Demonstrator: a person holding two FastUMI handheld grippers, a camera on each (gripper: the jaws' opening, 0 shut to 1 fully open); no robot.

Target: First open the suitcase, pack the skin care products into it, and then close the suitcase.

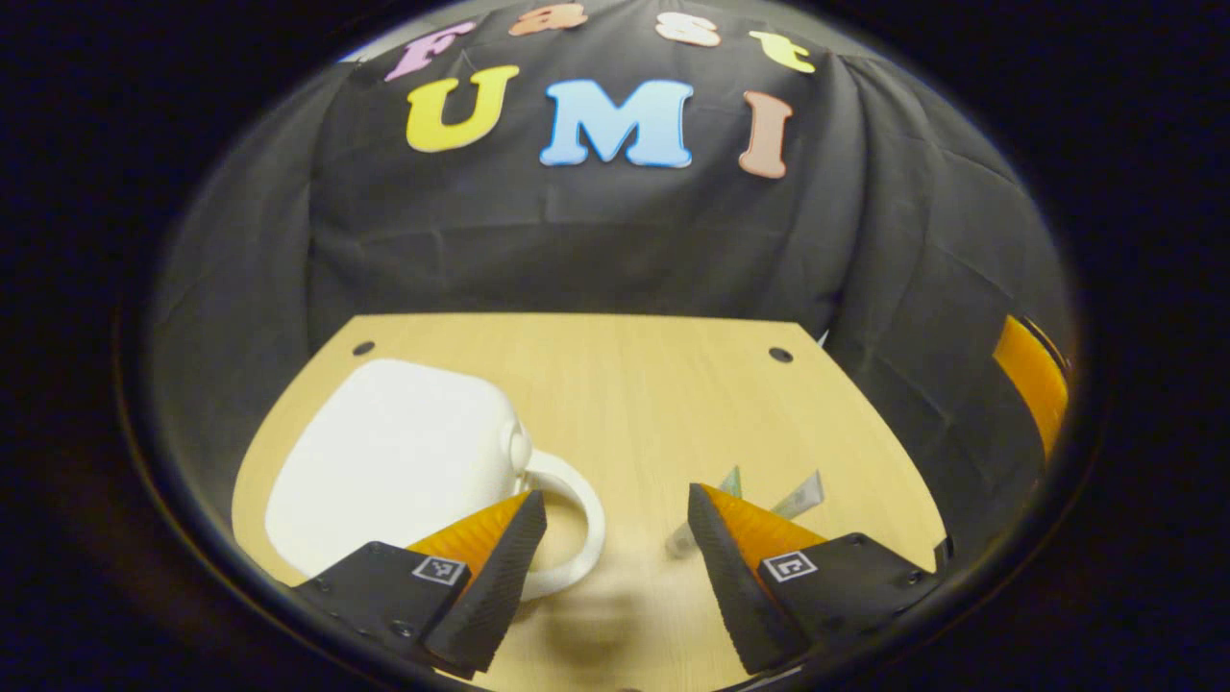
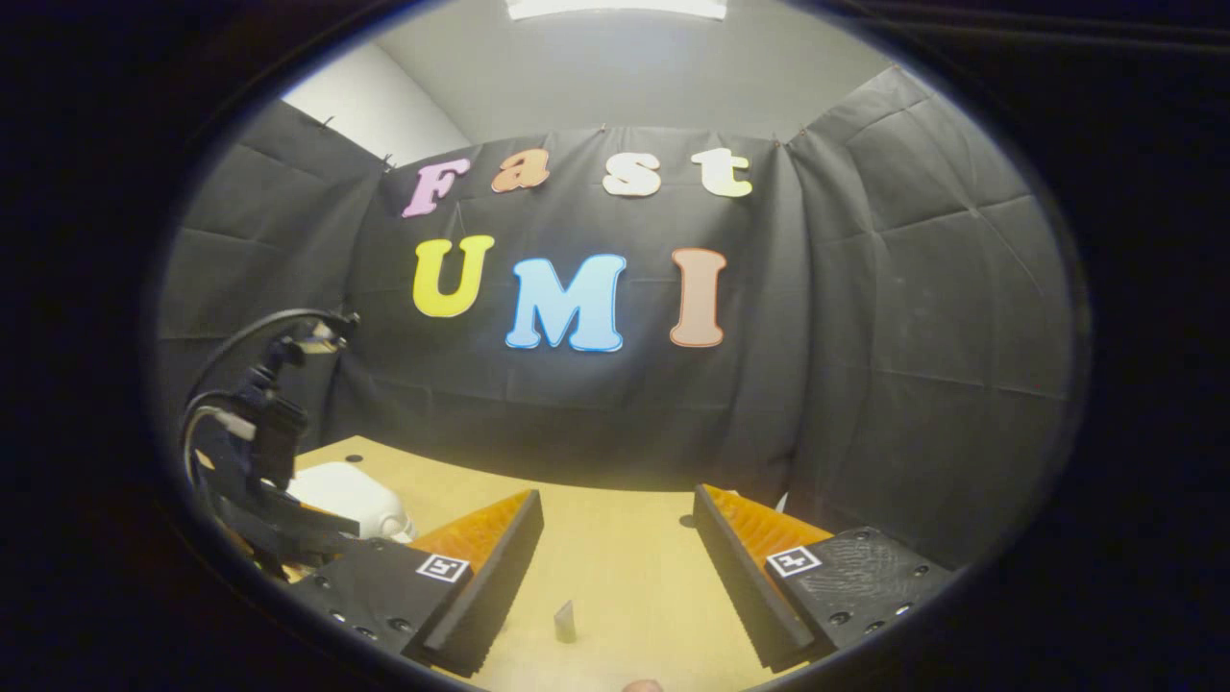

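Surface: light wood-grain table [image 1: 634, 404] with two dark round holes near its far edge, at 11 and 1 o'clock in the left gripper view. Behind it, black cloth wall [image 1: 596, 240] draped on all sides. The right gripper view adds a grey ceiling with a light strip [image 2: 615, 8] at 12 o'clock and a pale wall patch at 11 o'clock. An orange object [image 1: 1033, 380] sits at 3 o'clock at the edge of the left gripper view; cannot tell what it is.

Left gripper [image 1: 615, 524]: jaws spread wide, nothing between them, touching nothing that can be made out. White suitcase [image 1: 394, 461] lies flat and closed on the table at 8 o'clock, its loop handle [image 1: 577, 524] pointing toward the gripper; the handle runs just behind the left-hand fingertip, contact unclear. Skin care tubes [image 1: 802, 495] lie on the table at 4 o'clock, partly hidden behind the right-hand finger; their count cannot be told.

Right gripper [image 2: 615, 524]: jaws also spread wide, empty, above the table. A small grey tube end [image 2: 565, 623] sits on the wood at 6 o'clock, between the fingers but apart from both. In the right gripper view the left gripper's body and cables [image 2: 259, 432] show at 9 o'clock, with the suitcase [image 2: 346, 495] just beyond it on the table.
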